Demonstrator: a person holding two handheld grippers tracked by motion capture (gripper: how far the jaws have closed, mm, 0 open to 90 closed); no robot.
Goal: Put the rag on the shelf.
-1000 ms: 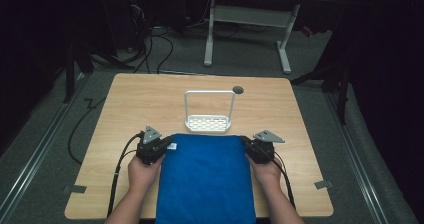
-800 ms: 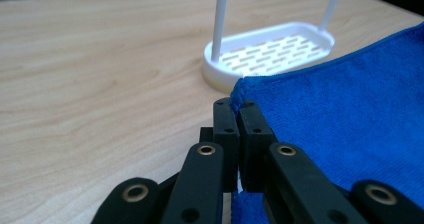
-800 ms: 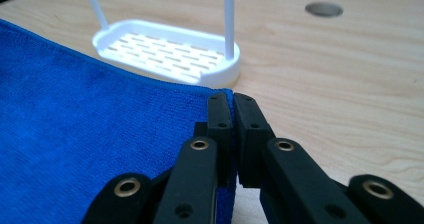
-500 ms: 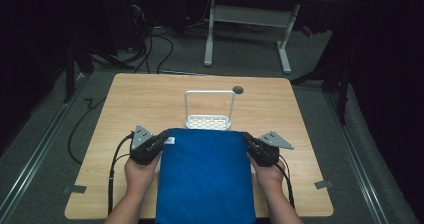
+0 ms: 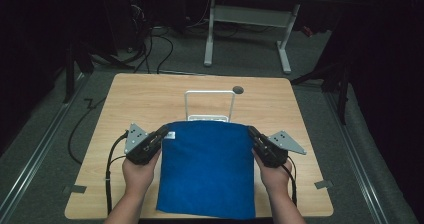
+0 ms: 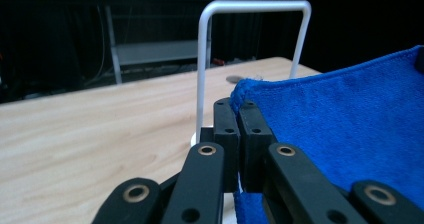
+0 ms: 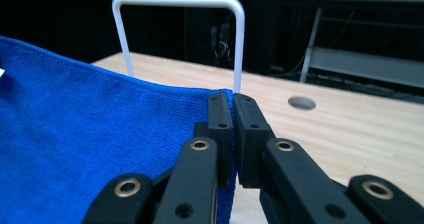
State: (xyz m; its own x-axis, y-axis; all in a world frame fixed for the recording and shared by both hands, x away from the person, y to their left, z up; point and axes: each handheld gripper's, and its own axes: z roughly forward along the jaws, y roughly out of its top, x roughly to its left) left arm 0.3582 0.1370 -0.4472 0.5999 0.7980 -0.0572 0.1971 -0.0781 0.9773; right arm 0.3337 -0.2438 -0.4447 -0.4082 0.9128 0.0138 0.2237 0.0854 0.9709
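Here the person's two hands came in from the near edge of the wooden table (image 5: 125, 99), each carrying a gripper, and between them hung a blue cloth (image 5: 207, 169) stretched flat, its near hem reaching the table's near edge. The left gripper (image 5: 161, 134) had its jaws pressed together on the cloth's far left corner, and the right gripper (image 5: 251, 135) was clamped the same way on the far right corner; both gripper views showed the blue fabric pinched between the black jaws. Holding the two far corners apart kept that edge taut and level, which probably served to carry the cloth as a sheet rather than a bunch. A small white label (image 5: 170, 134) sat near the left corner. Just beyond the raised edge stood a white wire rack (image 5: 209, 95) with an upright loop, so the cloth seemed aimed at it, perhaps to be draped over the bar. Farther off lay a round hole (image 5: 238, 90) in the tabletop.
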